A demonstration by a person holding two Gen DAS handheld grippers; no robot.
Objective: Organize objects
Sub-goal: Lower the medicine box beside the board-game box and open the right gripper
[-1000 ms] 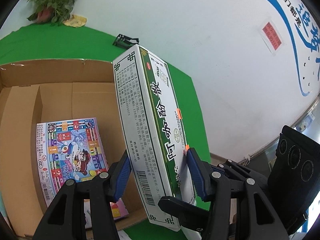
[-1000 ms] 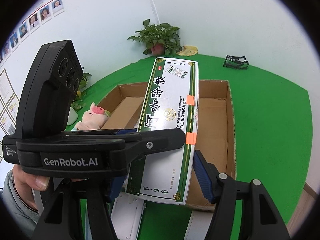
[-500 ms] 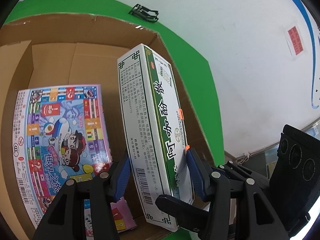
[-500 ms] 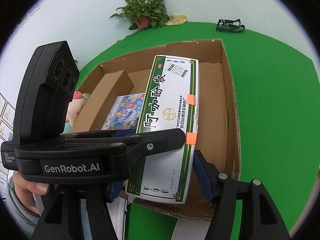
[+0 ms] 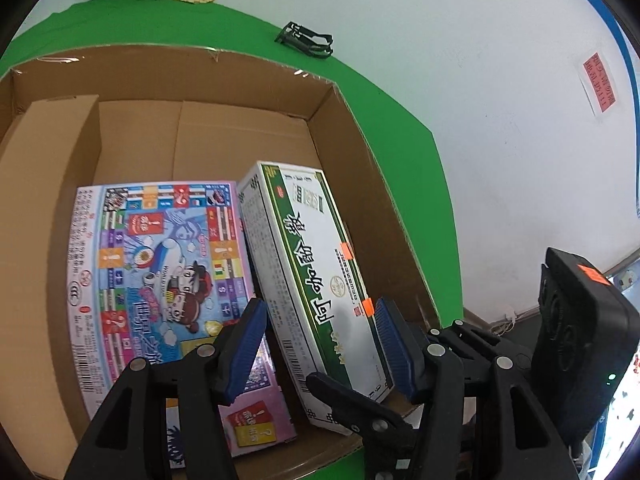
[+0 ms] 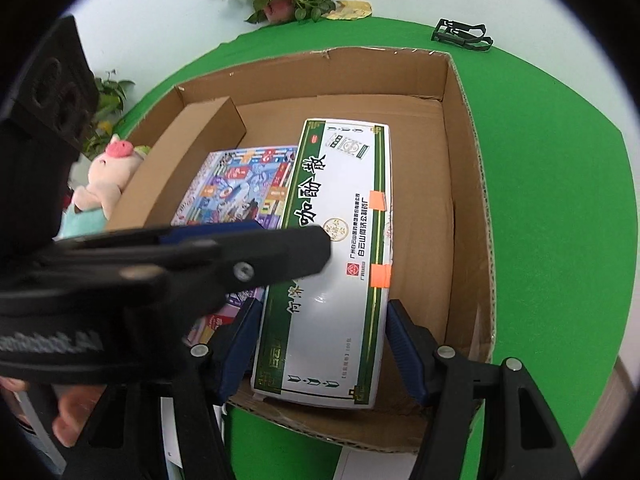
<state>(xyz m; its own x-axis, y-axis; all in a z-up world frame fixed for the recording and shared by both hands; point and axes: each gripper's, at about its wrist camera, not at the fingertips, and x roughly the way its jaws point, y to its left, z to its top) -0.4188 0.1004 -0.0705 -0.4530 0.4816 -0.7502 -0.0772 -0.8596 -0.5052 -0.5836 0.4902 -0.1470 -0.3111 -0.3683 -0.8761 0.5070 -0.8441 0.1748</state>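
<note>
One cardboard box (image 6: 468, 184) held two items: game board (image 5: 160, 264), white-green carton (image 6: 332, 264). Left tongs (image 5: 320, 344) were opening; right tongs (image 6: 320, 352) straddled carton, grip unclear. Plush pig (image 6: 108, 168) outside.

Bright, even indoor light, soft shadows; fisheye bends edges into dark corners.

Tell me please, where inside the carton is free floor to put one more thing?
Bare floor lies between the green-and-white box and the right wall of the carton, and behind both boxes toward the back wall. The near left is crowded: the colourful game box fills it.
</note>
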